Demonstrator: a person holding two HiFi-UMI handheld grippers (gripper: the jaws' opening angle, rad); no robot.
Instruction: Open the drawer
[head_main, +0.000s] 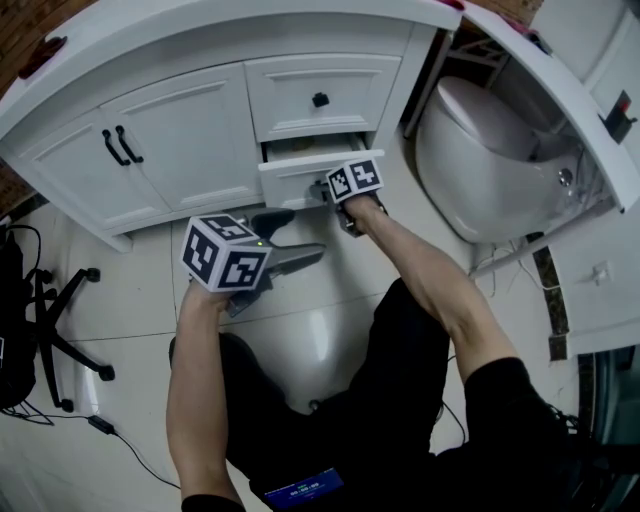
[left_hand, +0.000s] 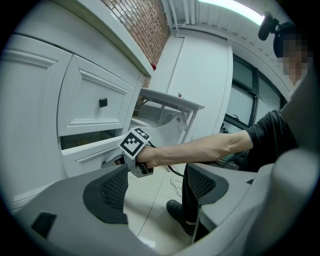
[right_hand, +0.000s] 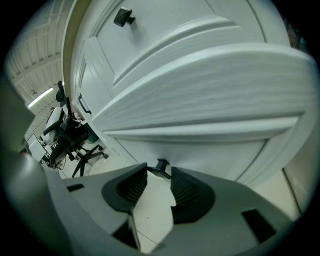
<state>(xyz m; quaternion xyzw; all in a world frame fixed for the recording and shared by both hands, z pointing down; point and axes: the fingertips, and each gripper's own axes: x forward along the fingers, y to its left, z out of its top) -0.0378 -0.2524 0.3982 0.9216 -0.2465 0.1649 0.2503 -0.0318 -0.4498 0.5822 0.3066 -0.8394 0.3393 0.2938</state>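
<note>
The white vanity's lower drawer (head_main: 300, 176) stands pulled a little way out, with a dark gap above its front (left_hand: 87, 139). My right gripper (head_main: 328, 191) reaches its front, and in the right gripper view its fingertips (right_hand: 161, 169) are shut on the drawer's small black knob (right_hand: 162, 164). The left gripper view shows that same gripper and its marker cube (left_hand: 134, 143) at the drawer front. My left gripper (head_main: 298, 238) hangs over the floor tiles in front of the cabinet, apart from it, jaws open with nothing between its pads (left_hand: 114, 192).
Above is a closed upper drawer with a black knob (head_main: 320, 99). Two cabinet doors with black handles (head_main: 122, 146) are to the left. A white toilet bowl (head_main: 480, 160) stands right of the vanity. An office chair base (head_main: 60, 330) and a cable lie on the floor at left.
</note>
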